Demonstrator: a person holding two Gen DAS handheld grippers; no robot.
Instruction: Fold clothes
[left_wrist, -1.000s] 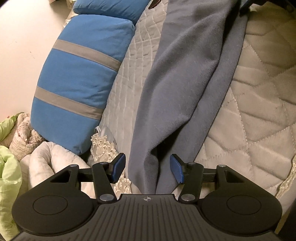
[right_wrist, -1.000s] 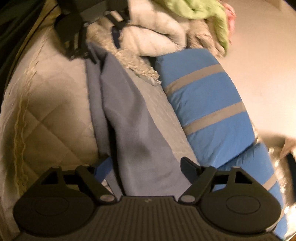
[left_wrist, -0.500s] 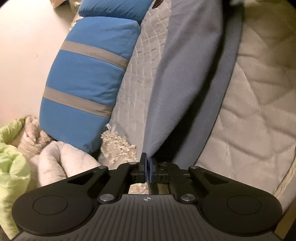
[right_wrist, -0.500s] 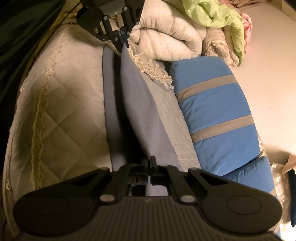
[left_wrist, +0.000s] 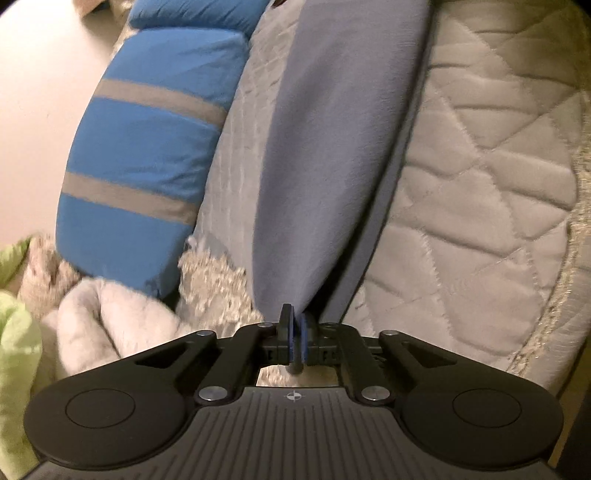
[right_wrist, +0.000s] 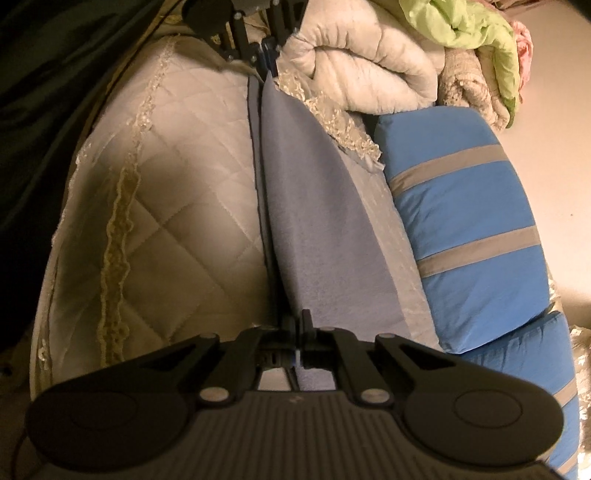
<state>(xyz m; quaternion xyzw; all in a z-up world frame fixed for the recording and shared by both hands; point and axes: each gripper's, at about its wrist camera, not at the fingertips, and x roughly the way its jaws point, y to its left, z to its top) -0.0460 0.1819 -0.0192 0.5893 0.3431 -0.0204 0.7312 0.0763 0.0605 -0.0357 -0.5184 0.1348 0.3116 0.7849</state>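
Since a second ago, your left gripper (left_wrist: 295, 334) and right gripper (right_wrist: 299, 334) have both clamped onto the grey garment (left_wrist: 325, 155), now stretched taut over the quilted bed (left_wrist: 491, 192).

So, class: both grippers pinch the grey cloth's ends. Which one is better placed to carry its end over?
Probably neither: left gripper and right gripper each clamp an end of the taut grey cloth alike.

You have the grey-blue fleece garment (left_wrist: 325, 155) stretched long between your two grippers, one end pinched in each. It is folded lengthwise, taut, lifted a little, running straight ahead from each tool.
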